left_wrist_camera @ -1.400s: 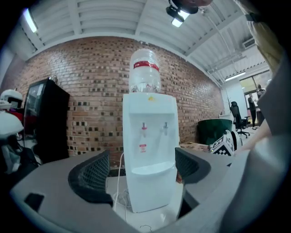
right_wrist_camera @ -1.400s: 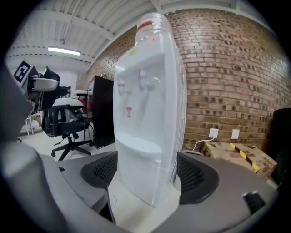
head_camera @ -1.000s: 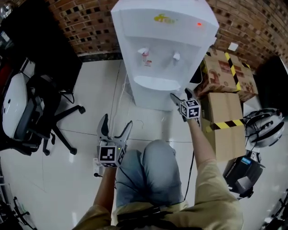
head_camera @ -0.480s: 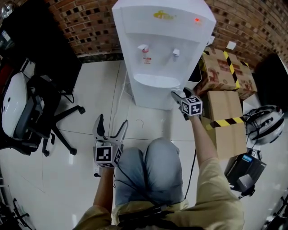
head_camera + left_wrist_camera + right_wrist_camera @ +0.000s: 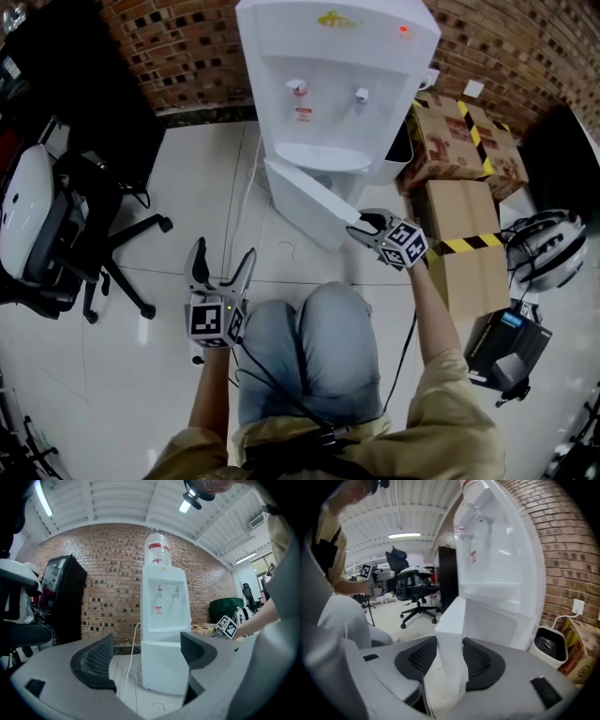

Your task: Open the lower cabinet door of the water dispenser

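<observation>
R gripper (image 5: 360, 224) clamps lower cabinet door (image 5: 305, 202) edge, ajar, inside unseen; L gripper (image 5: 223, 259) jaws apart, empty.

Head view: water dispenser (image 5: 337, 84) rear top cut off by upper edge; cabinet interior hidden behind swung-out lower door (image 5: 305, 199). Red tap label (image 5: 302, 113) too small to read. Right gripper view: door's bottom end hidden behind right claw (image 5: 451, 657) body. Left gripper view: dispenser's lower right corner hidden behind left claw (image 5: 145, 653).
</observation>
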Demonstrator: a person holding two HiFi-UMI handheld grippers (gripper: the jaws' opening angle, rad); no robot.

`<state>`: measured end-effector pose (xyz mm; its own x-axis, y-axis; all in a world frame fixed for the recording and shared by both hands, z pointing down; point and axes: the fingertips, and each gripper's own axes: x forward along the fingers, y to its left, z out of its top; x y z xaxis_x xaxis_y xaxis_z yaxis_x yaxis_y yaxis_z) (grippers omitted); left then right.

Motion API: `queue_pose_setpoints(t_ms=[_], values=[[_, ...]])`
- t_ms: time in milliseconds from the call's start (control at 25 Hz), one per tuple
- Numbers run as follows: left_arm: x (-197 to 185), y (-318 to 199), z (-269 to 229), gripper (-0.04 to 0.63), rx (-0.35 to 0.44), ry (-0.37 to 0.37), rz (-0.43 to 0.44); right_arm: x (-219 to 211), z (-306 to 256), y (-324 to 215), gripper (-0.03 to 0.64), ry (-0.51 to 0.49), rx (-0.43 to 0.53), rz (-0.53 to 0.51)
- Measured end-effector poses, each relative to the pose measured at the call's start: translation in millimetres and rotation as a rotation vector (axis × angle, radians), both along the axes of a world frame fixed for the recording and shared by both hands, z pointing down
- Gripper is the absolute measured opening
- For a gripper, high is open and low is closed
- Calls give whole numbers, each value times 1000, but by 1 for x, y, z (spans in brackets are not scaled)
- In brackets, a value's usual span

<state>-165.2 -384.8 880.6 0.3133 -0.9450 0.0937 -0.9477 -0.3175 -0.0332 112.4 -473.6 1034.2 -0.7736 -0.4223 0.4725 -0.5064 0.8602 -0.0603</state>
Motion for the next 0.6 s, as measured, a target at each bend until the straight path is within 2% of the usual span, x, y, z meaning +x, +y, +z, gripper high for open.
queue_pose_setpoints(t_ms=[160,280,440,600], values=[[-15,6,1,428,3,4,-38,-73,-1,49,232,28,30,-251],[-32,15,4,428,3,-4,-77,-133,-3,71,230,-20,29,-380],[-56,29,-3,428,-18,5,-147,-211,0,80,230,-152,-25,-461],[-90,49,-5,428,-27,-2,-236,-285,-2,72,224,-228,-25,-466]])
